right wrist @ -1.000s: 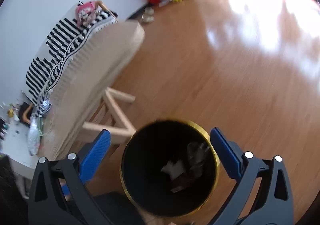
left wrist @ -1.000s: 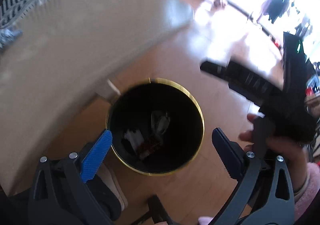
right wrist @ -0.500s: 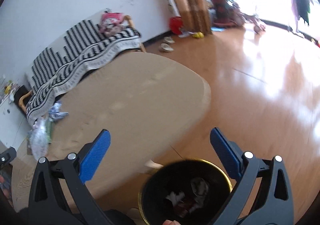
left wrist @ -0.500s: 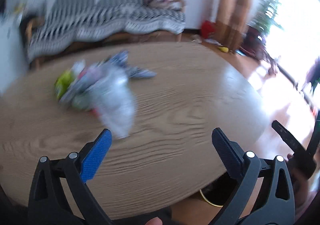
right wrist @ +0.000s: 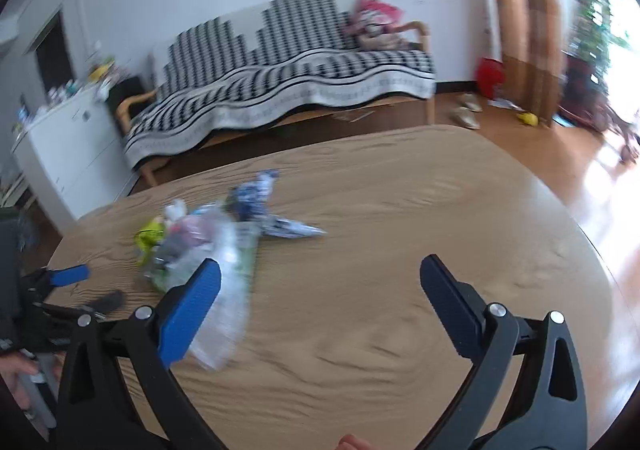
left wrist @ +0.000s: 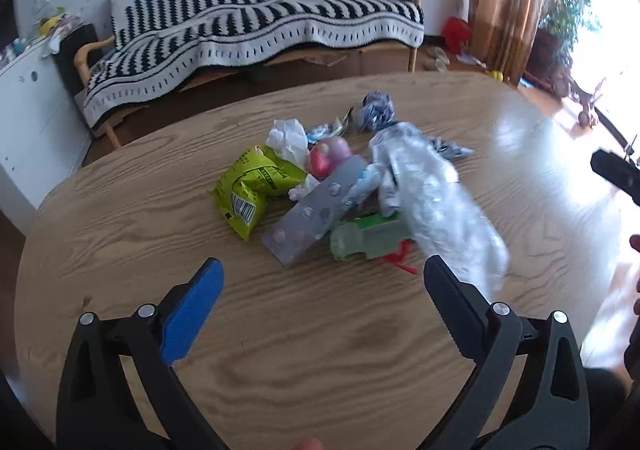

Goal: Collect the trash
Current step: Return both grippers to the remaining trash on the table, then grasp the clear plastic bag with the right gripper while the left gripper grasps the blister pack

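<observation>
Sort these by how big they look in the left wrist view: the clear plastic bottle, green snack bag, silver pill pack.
1. Clear plastic bottle, though it's nearest.
2 and 3. Green snack bag and silver pill pack look alike.

I see bare table (left wrist: 280, 350) near me; the trash pile (left wrist: 340, 189) blocks the middle, with open wood far right.
</observation>
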